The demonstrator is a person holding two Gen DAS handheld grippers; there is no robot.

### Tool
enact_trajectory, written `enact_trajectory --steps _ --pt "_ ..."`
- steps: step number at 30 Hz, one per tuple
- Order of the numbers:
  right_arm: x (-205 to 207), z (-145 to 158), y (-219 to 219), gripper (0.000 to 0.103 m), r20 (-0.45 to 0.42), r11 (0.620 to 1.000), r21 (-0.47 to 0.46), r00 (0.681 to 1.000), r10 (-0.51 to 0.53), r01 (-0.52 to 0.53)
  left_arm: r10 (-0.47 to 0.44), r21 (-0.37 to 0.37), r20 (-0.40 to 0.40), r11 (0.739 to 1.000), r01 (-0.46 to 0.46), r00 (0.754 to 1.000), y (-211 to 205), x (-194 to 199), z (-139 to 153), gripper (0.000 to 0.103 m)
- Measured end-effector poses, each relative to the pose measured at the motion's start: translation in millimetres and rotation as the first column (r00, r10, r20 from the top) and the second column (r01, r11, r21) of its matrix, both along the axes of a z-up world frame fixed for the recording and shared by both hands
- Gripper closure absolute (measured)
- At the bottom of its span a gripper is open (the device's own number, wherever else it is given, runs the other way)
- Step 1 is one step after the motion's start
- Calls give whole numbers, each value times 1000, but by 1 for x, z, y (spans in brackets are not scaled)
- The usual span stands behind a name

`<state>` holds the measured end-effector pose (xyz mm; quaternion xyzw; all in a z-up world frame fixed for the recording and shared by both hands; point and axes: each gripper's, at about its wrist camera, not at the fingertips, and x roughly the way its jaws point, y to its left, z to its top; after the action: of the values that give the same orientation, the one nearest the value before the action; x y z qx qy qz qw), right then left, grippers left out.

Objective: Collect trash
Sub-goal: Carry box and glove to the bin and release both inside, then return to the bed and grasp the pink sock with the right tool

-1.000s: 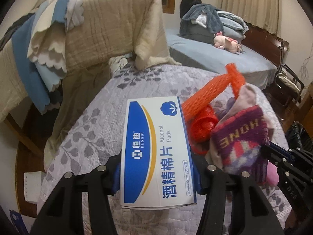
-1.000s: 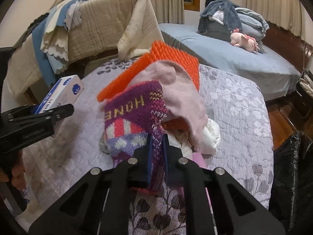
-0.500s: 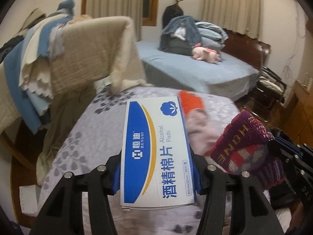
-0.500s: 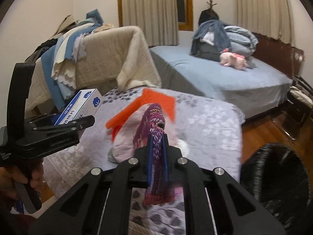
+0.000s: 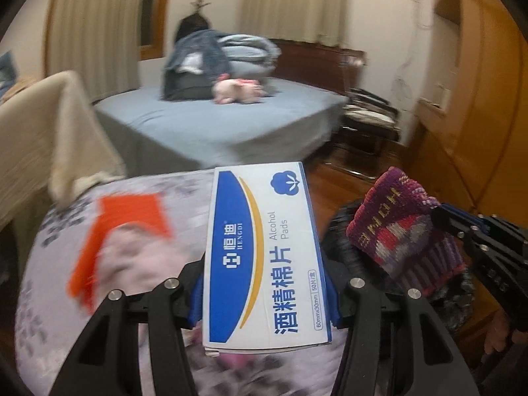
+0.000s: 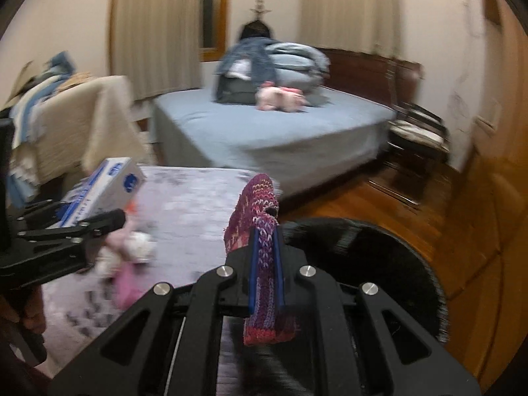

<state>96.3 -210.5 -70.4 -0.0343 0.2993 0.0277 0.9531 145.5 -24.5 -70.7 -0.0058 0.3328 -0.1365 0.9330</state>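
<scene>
The left tool (image 5: 265, 283) clamps a blue-and-white box of alcohol pads (image 5: 264, 254) between its pads, the box jutting forward out of the jaws. The right tool (image 6: 264, 264) is pinched tight on a purple knitted sock (image 6: 259, 231) that stands up between its fingers. Past the right tool's tips gapes a black trash bag (image 6: 379, 264); left of both tools, orange netting (image 5: 122, 224) lies on the flowered bed (image 5: 39, 264).

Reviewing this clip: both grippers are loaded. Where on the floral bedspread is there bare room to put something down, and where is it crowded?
Bare room: the floral bedspread between the alcohol pads box and the knitted sock, up to its far edge. Crowded: the near-left part, around the orange foam net and pink-white cloth pile. The black trash bag fills the floor beside it.
</scene>
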Motion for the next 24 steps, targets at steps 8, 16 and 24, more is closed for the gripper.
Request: enact_trajectory --steps 8,16,24 --pt "7 -35 -91 94 -46 976 21 976 -214 215 -184 -31 0 982 184 983 -104 37 -12 48" --pt "-11 -46 -130 49 -11 935 -21 935 -355 355 -337 -94 -30 938 333 941 -169 48 -23 26" --pt "-23 -49 -123 5 10 928 -38 929 -371 371 -218 -25 18 976 218 976 -108 37 -19 10"
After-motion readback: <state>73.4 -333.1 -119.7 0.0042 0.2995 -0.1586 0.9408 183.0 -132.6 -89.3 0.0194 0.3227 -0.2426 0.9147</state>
